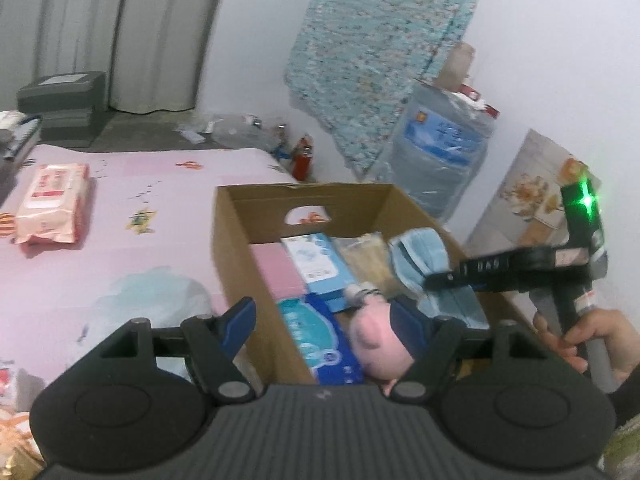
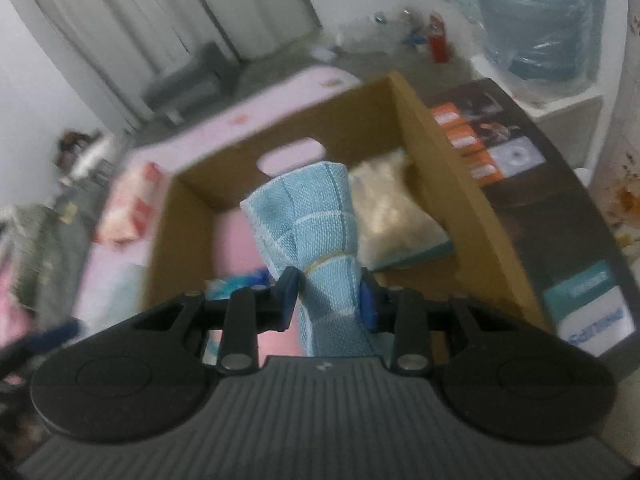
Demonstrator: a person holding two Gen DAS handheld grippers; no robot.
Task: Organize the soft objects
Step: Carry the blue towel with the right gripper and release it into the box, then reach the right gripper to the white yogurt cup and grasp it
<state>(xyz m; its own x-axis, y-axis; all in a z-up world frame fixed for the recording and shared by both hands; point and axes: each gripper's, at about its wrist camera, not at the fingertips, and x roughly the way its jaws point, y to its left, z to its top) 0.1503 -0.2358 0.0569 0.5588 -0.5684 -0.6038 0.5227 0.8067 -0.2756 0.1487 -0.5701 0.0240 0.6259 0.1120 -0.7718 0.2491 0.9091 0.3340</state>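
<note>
An open cardboard box [image 1: 232, 240] stands on the pink bed sheet. Inside lie a pink plush toy [image 1: 376, 340], blue tissue packs [image 1: 316, 264], a pink pack [image 1: 280, 276] and a pale bag [image 1: 368, 252]. My left gripper [image 1: 324, 320] is open over the box's near end, one finger outside its left wall, the other by the plush. My right gripper [image 2: 329, 298] is shut on a rolled light blue cloth [image 2: 316, 220] held over the box [image 2: 432, 152]. The cloth also shows in the left wrist view [image 1: 424, 256].
A pink wet-wipes pack [image 1: 54, 204] lies on the bed at the left. A large water bottle [image 1: 440, 148] and patterned cloth stand by the wall behind the box. A dark printed carton [image 2: 532, 184] sits right of the box. Grey cases stand by the curtain.
</note>
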